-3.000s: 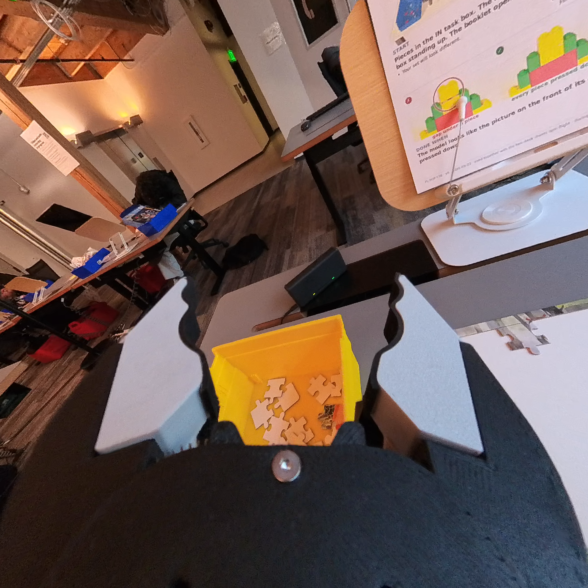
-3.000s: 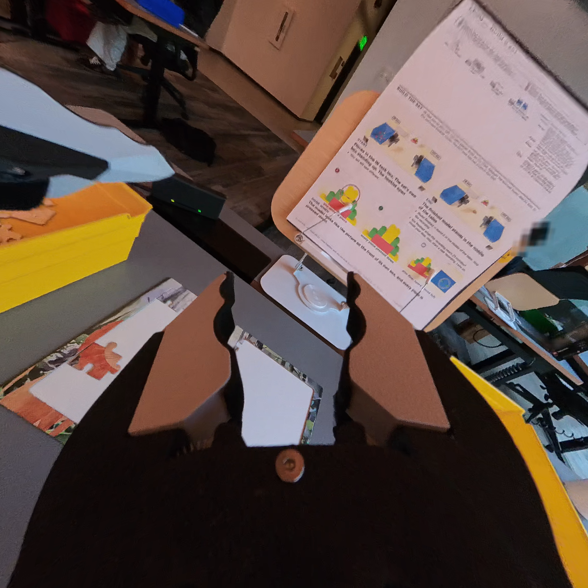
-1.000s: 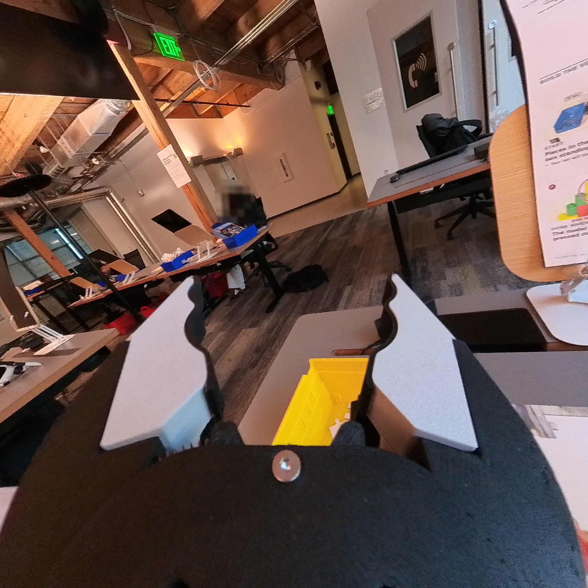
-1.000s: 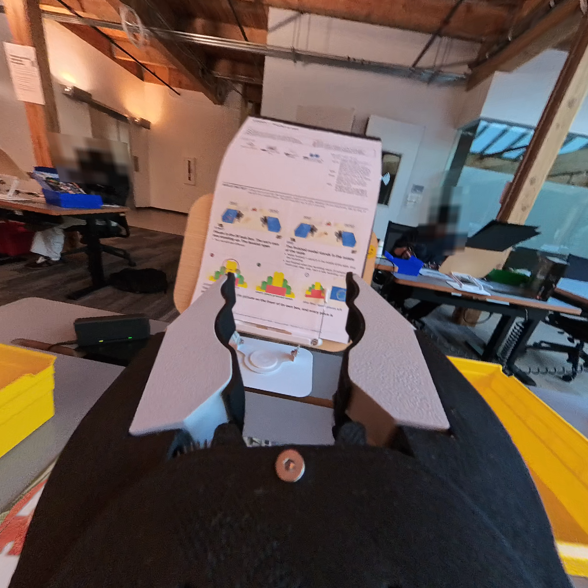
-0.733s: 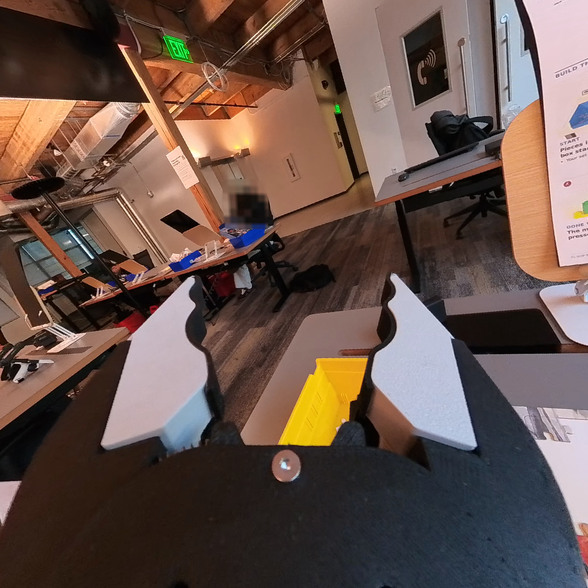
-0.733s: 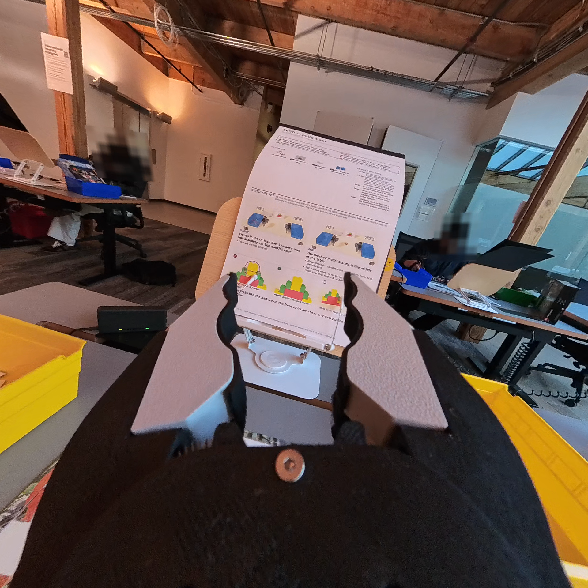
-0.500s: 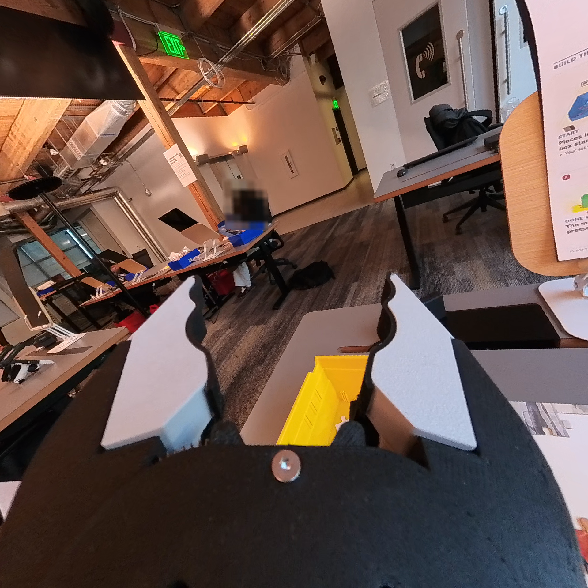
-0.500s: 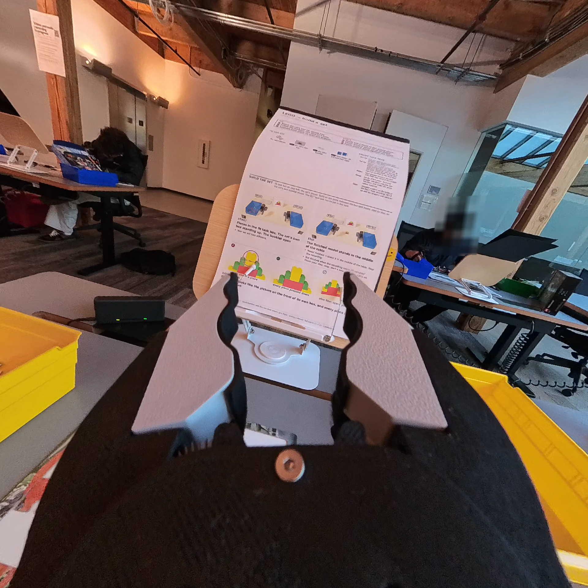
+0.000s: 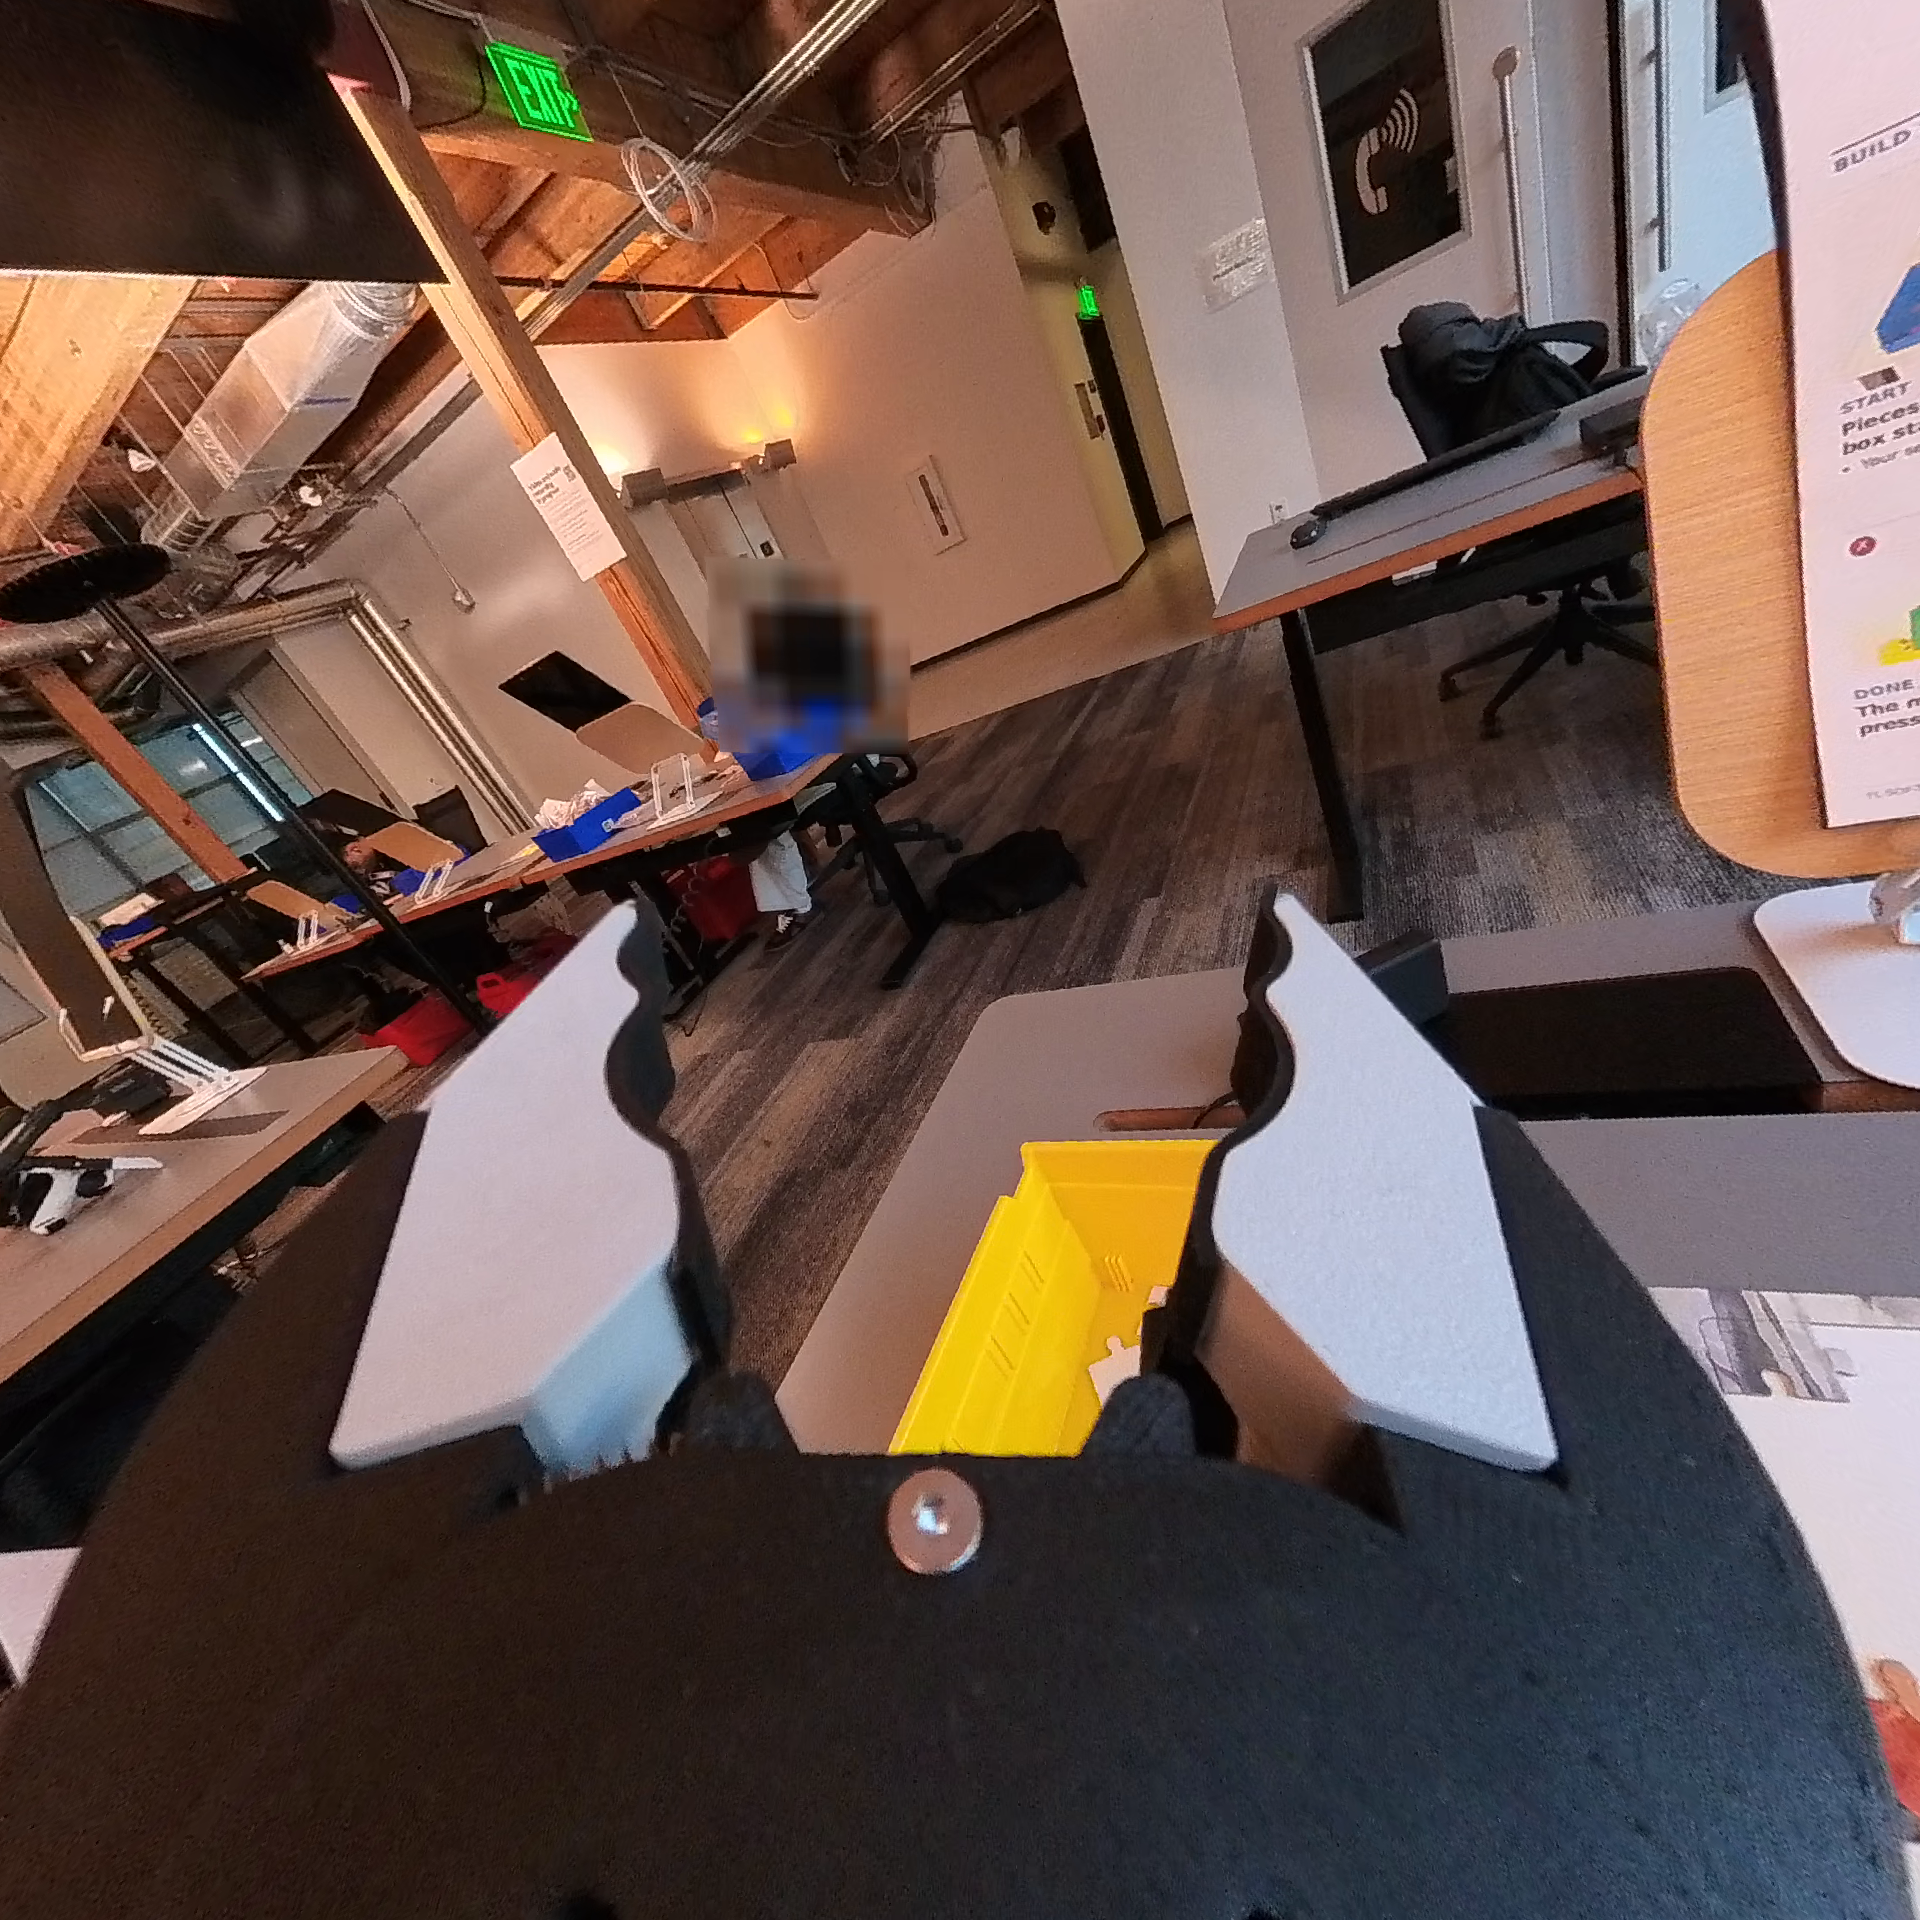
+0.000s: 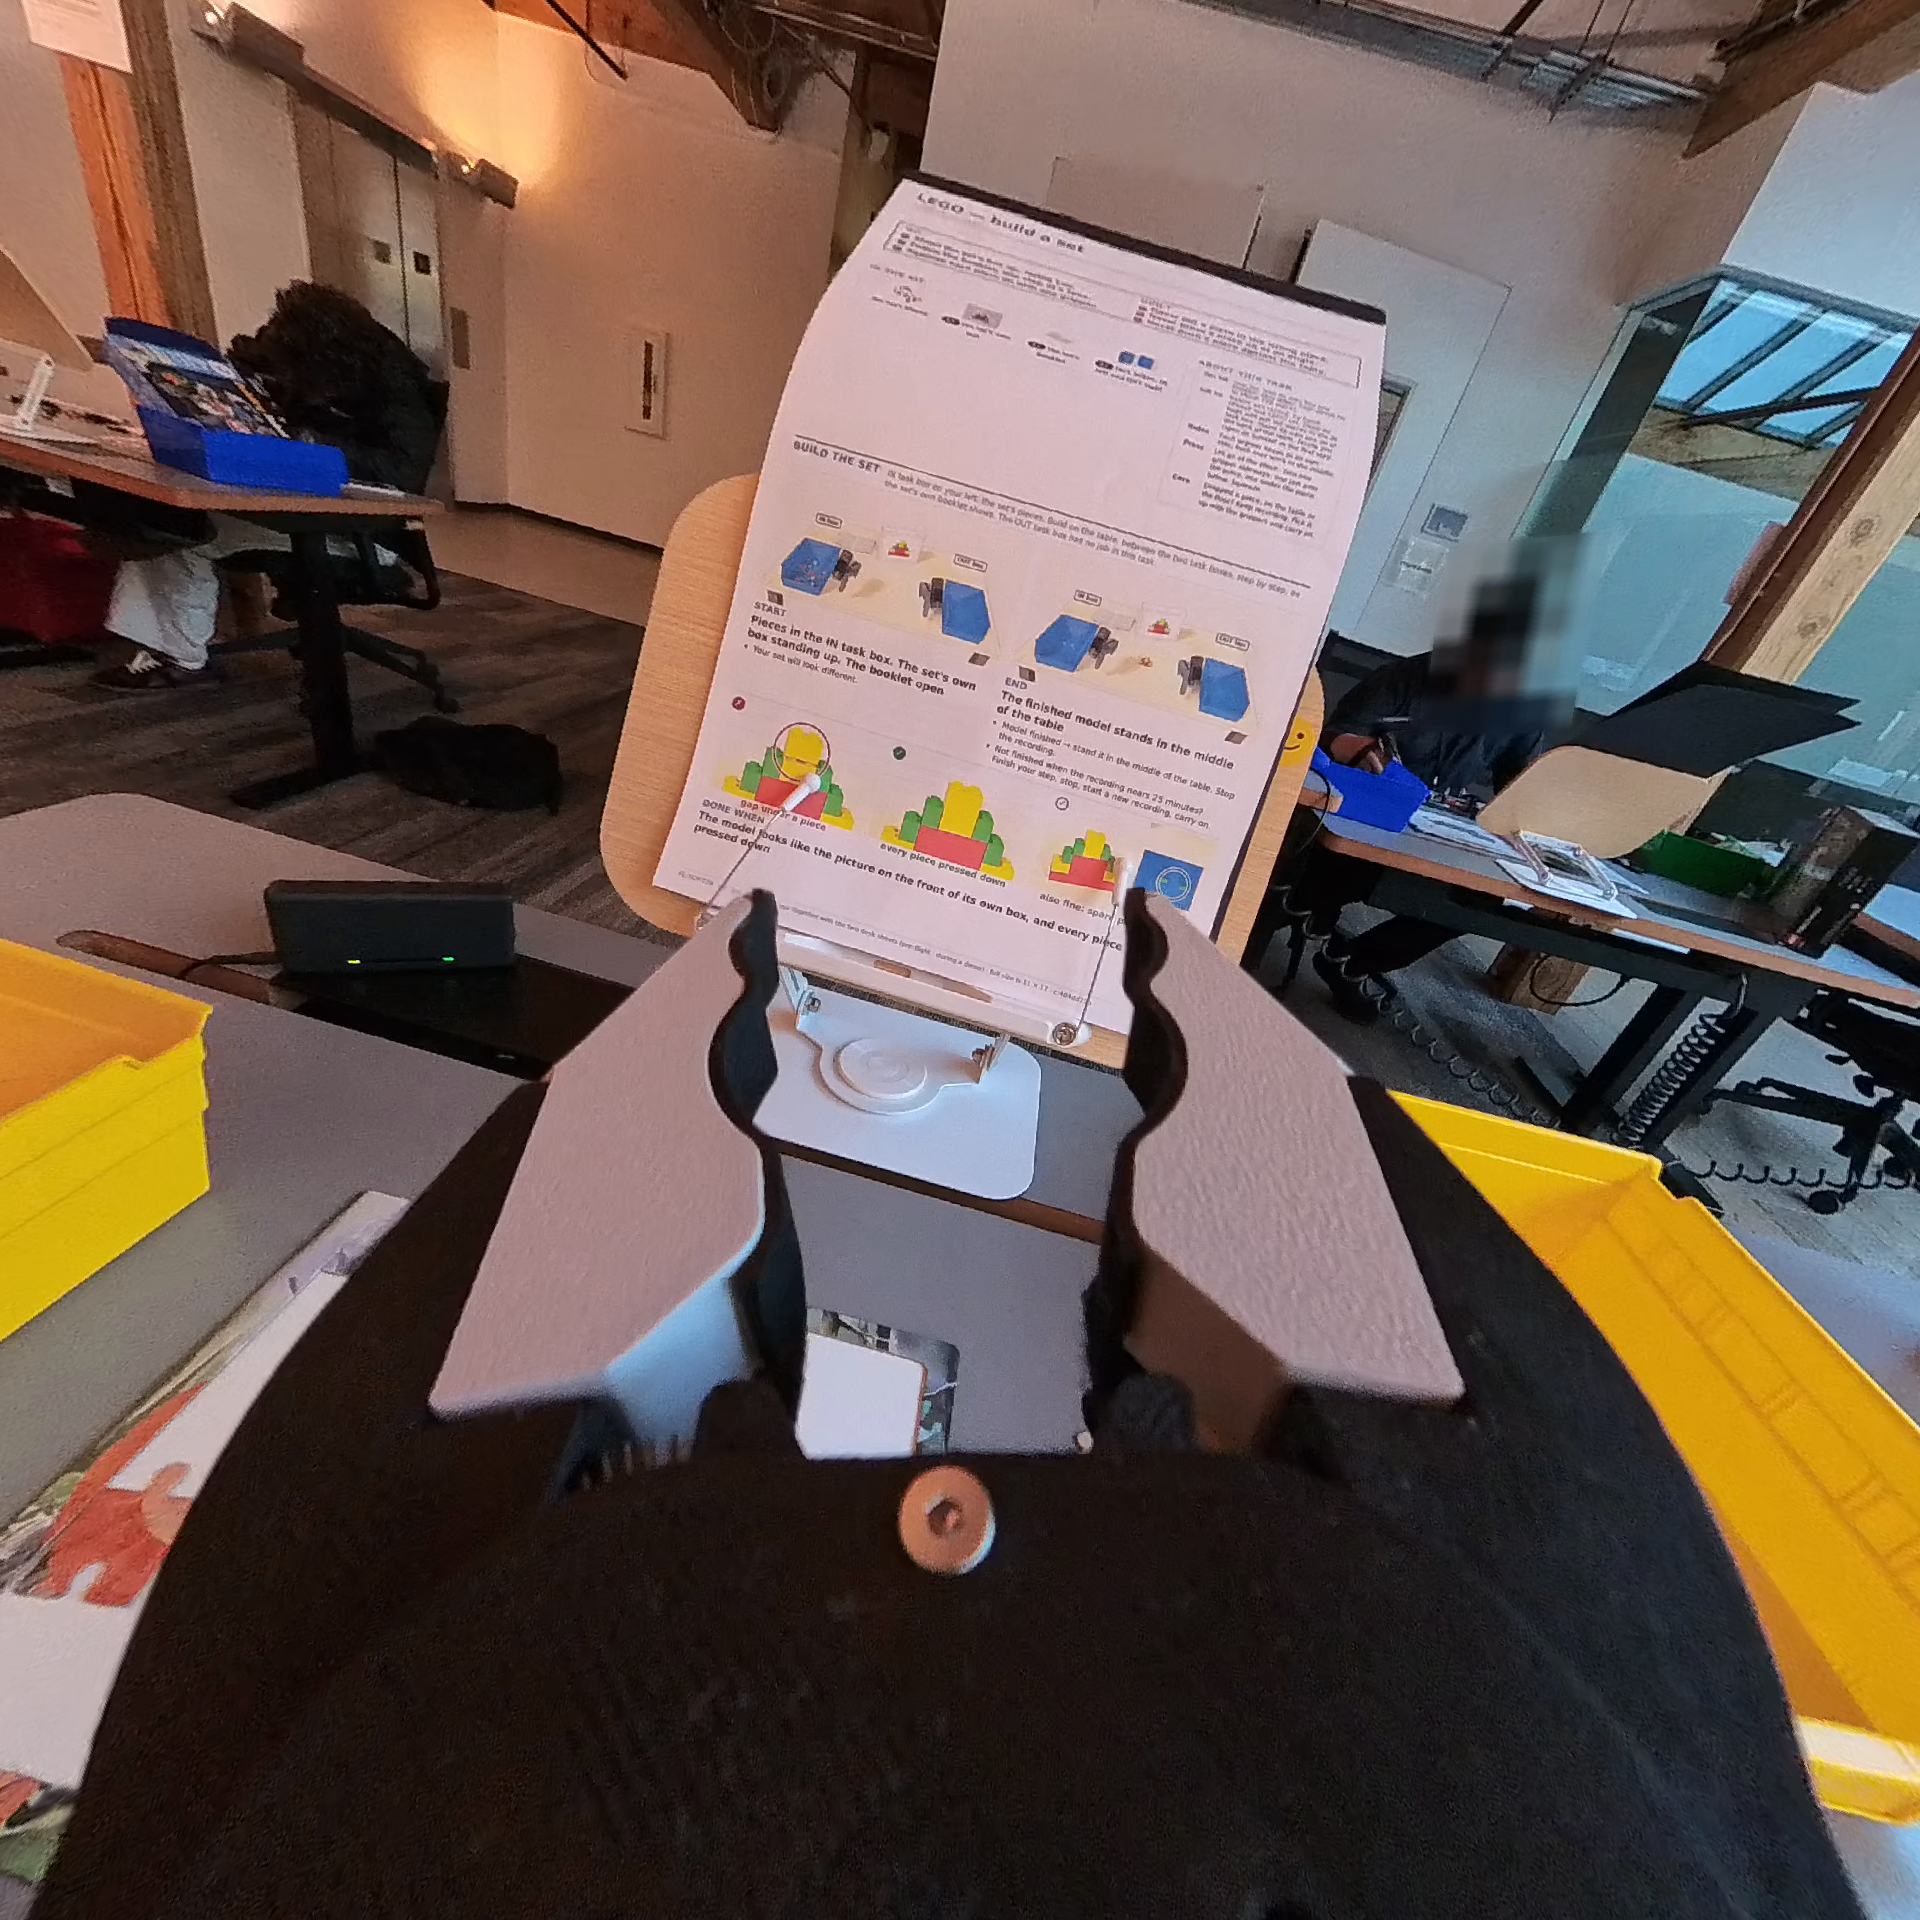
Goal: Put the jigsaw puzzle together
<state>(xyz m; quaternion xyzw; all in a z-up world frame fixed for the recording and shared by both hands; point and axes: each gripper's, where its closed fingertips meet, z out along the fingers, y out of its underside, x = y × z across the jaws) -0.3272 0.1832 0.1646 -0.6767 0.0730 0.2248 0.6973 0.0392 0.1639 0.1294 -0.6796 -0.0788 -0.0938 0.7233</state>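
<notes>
Left wrist view: left gripper (image 9: 940, 1023) raised and tilted up from three seconds back, jaws wide, empty. Yellow bin (image 9: 1049, 1288) now only partly seen below, one pale puzzle piece (image 9: 1114, 1363) showing inside.

Right wrist view: right gripper (image 10: 940, 1023) likewise lifted toward the instruction sheet (image 10: 1023, 623), jaws wide, empty. Puzzle board (image 10: 260, 1382) low at left, orange piece (image 10: 120, 1527) seemingly seated. Probably a pause; no new piece picked.

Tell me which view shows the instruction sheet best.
The right wrist view: the sheet stands whole on its stand, facing the camera above the right gripper, whose jaws are apart and empty. The left wrist view catches only a strip of the sheet at its right edge.
</notes>
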